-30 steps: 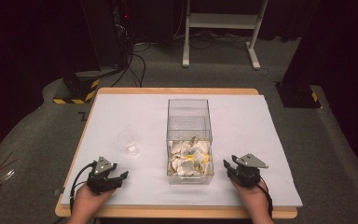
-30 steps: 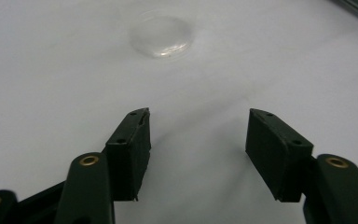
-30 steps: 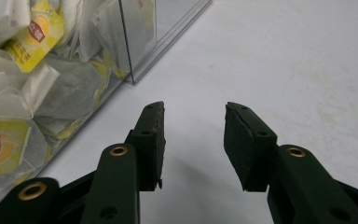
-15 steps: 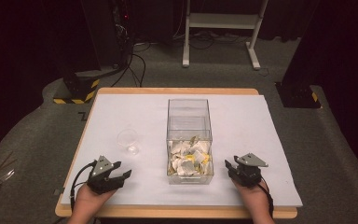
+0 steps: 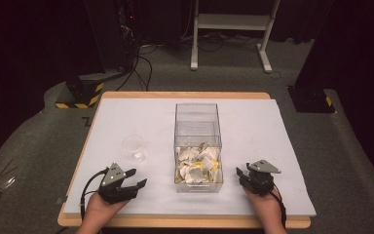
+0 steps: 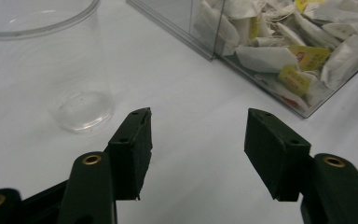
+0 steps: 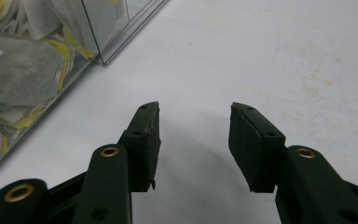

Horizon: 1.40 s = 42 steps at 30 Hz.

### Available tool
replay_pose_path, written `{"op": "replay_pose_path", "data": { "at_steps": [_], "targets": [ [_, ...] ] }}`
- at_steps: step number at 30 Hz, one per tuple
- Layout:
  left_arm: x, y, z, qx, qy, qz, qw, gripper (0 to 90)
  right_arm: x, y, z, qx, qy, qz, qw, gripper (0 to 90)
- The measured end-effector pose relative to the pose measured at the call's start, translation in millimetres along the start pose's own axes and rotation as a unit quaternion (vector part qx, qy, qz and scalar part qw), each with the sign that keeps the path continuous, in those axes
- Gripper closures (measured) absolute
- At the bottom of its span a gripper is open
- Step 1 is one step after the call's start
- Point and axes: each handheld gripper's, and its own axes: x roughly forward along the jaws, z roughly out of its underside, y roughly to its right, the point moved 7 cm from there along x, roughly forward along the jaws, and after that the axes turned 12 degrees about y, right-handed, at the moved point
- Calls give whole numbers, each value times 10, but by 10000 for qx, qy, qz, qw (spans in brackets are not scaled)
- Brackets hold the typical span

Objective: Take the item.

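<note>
- Since a second ago, the left hand-held gripper [image 5: 135, 179] has lifted a little and edged toward the middle of the worktop [image 5: 253, 117]; the right hand-held gripper [image 5: 239, 174] keeps its place, and its jaws have just been opening with nothing between them.
- Left hand-held gripper: jaws spread wide and empty, seen plainly in its own view [image 6: 198, 128], with bare white worktop between the pads.
- Right hand-held gripper: jaws parted and empty in its own view [image 7: 193, 119], hovering over the white surface.
- A clear plastic cup [image 5: 133, 146] stands upright on the worktop, ahead of the left hand-held gripper and left of the box; in the left gripper view the cup [image 6: 51, 60] sits just beyond the left jaw, not touching it.
- A clear box [image 5: 197, 127] stands at the middle of the worktop between the two grippers, open at the top.
- Tea bags [image 5: 197, 165] with white wrappers and yellow tags lie heaped in the near half of the box; the far half looks empty.
- In the right gripper view the box corner [image 7: 93, 32] lies up and to the left of the jaws, apart from them.
- Both hands rest at the near edge of the worktop.
</note>
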Motion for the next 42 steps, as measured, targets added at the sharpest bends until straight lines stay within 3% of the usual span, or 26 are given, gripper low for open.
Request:
{"op": "replay_pose_path", "data": {
  "at_steps": [3,7,16,22,28,36,42],
  "targets": [
    [-13,62,-59,86,82,-4,9999,414,12,-13,2,-50,-25,-20,10000,524],
    [-30,120,-123,-69,267,101,9996,417,24,3,13,69,-102,-32,9999,509],
    [2,262,-269,-36,407,297,9987,418,23,13,19,145,-103,-54,9998,493],
    [44,381,-471,-9,542,483,9974,421,23,10,20,149,-102,-82,9998,493],
    [115,510,-662,123,600,660,9959,420,26,12,21,148,-115,-79,9998,493],
    [233,604,-754,94,653,827,9944,421,30,5,23,82,-134,-83,9998,494],
    [363,710,-828,240,555,899,9941,422,36,-7,28,71,-172,-88,9998,495]
  ]
}}
